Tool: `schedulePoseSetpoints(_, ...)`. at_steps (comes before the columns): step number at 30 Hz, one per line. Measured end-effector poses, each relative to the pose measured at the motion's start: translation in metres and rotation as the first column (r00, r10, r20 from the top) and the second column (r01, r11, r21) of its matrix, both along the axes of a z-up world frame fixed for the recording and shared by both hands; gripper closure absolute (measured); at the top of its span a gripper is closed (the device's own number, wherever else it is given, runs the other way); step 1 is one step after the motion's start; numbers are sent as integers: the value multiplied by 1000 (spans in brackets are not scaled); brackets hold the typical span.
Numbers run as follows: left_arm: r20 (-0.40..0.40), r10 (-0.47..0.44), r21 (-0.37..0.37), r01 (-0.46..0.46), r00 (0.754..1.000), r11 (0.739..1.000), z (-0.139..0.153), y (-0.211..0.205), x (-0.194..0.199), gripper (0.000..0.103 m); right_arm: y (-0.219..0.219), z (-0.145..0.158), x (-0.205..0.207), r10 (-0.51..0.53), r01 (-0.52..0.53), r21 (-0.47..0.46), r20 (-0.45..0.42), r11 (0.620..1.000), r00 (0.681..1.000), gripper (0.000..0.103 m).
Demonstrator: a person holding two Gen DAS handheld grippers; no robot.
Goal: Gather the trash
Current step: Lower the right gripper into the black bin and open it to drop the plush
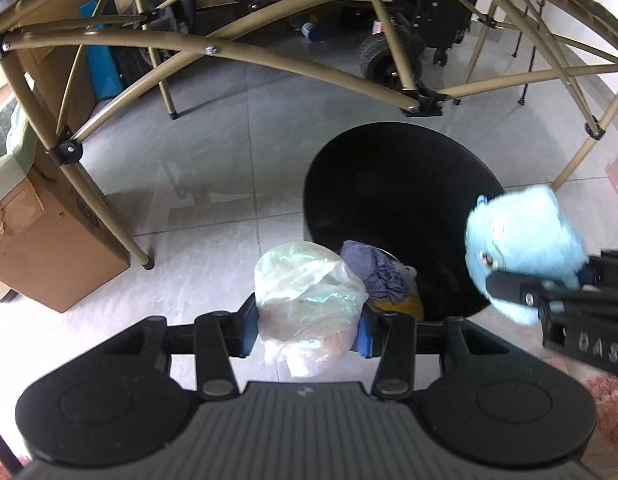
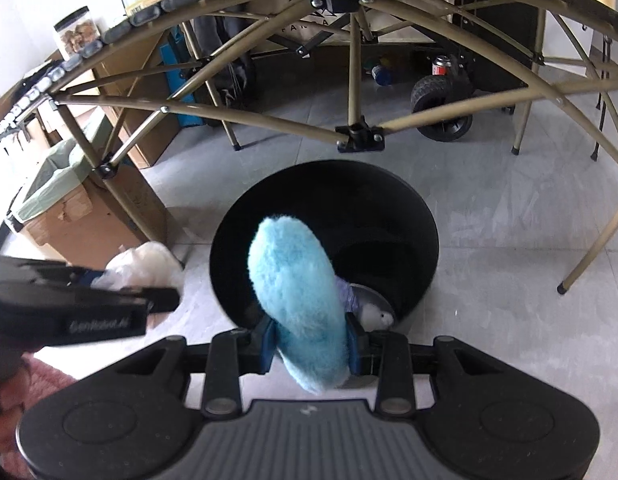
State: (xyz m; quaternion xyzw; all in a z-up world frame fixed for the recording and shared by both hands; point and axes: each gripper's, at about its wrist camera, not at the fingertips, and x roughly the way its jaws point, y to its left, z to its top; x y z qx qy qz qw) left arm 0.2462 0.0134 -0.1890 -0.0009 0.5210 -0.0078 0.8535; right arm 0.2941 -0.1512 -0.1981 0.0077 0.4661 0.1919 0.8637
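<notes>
**Both grippers loaded, poised at the bin**

Down by the black bin (image 1: 389,184), on the pale tiled floor (image 1: 213,152), under the tan folding-table frame (image 1: 269,56). Left gripper (image 1: 307,326) clamped narrow on a crumpled clear plastic bag (image 1: 309,292), blue pads (image 1: 249,328) pressing in from both sides, bag bulging above and below the grip. Sitting just beside the bin's near rim, over floor more than over the opening. Right gripper (image 2: 311,344) pinched tight on a fluffy light-blue plush toy (image 2: 297,296), pads sunk deep into the fur, toy standing up from the grip and hanging right over the bin's mouth (image 2: 325,236). Seen from the left wrist, same toy (image 1: 521,248) out at the right, face with pink eyes turned this way, slightly blurred. Inside the bin already: a bluish-purple cloth (image 1: 373,272), something yellow beneath it, and a small white plush piece (image 2: 379,316) near the bottom. Off to the left, a cardboard box (image 1: 49,256) lined with a green bag.
</notes>
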Motion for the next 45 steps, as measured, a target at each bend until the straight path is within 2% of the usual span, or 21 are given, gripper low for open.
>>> schedulePoseSetpoints(6, -19, 35, 3, -35, 999, 999, -6, 9, 8, 57, 13, -6, 30, 1, -1, -20, -2, 1000, 1000, 70)
schedulePoseSetpoints(14, -46, 72, 13, -72, 996, 997, -15, 17, 18, 57, 32, -24, 59, 2, -5, -56, -49, 998, 999, 70)
schedulePoseSetpoints(23, -44, 85, 23, -84, 995, 996, -16, 18, 21, 57, 50, -46, 72, 7, -20, -126, -97, 992, 995, 70)
schedulePoseSetpoints(31, -41, 77, 21, -76, 996, 997, -15, 17, 20, 57, 48, -65, 76, -22, 0, -155, -141, 988, 990, 70)
schedulePoseSetpoints(39, -32, 76, 16, -76, 997, 997, -13, 19, 17, 57, 49, -65, 75, -32, 11, -151, -136, 988, 990, 66)
schedulePoseSetpoints(41, -29, 76, 15, -76, 997, 997, -13, 18, 16, 57, 48, -63, 75, -30, 10, -147, -131, 989, 991, 58)
schedulePoseSetpoints(43, -26, 76, 15, -75, 997, 997, -12, 18, 16, 57, 48, -61, 74, -28, 8, -153, -126, 988, 992, 35)
schedulePoseSetpoints(45, -26, 77, 17, -77, 997, 997, -12, 18, 16, 57, 47, -60, 74, -21, 2, -151, -120, 988, 993, 22)
